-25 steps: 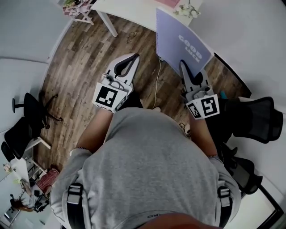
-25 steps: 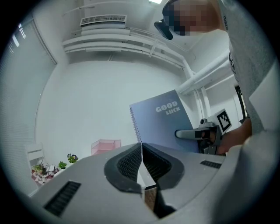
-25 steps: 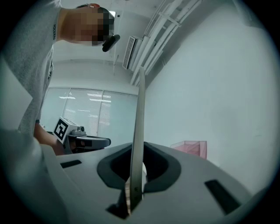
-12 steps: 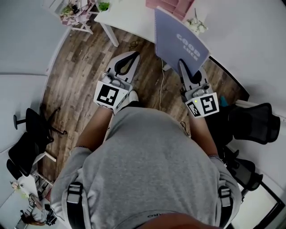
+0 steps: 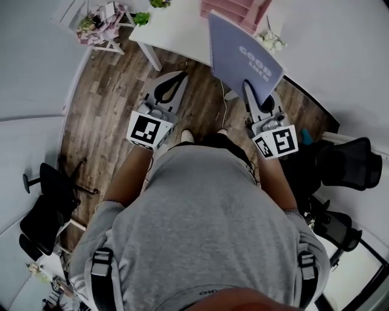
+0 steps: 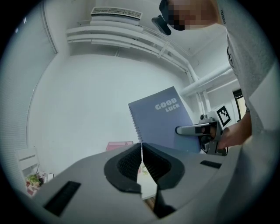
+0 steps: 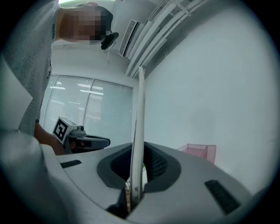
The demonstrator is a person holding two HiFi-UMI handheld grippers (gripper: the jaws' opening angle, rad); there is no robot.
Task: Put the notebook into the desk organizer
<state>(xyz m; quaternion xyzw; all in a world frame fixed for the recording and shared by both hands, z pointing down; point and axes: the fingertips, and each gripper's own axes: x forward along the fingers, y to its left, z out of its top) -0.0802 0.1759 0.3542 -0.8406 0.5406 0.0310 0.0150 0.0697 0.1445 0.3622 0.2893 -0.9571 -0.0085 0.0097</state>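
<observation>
Wood-plank floor (image 5: 109,109) is running under a white table (image 5: 176,24); right gripper (image 5: 248,86) is clenching the grey-blue spiral notebook (image 5: 243,54) upright for slotting, with the pink plastic desk organizer (image 5: 243,9) at its twelve o'clock; left gripper (image 5: 179,78) is hanging closed, empty

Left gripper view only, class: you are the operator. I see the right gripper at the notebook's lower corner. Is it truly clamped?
Observer: Yes. In the right gripper view the notebook stands edge-on between the pads of the right gripper, which press on it.
Operator: Where does the desk organizer stand?
Observer: The head view shows the pink desk organizer on the white desk, past the notebook's far edge.
Operator: Anything at my right?
Observer: A black office chair beside the right arm.
</observation>
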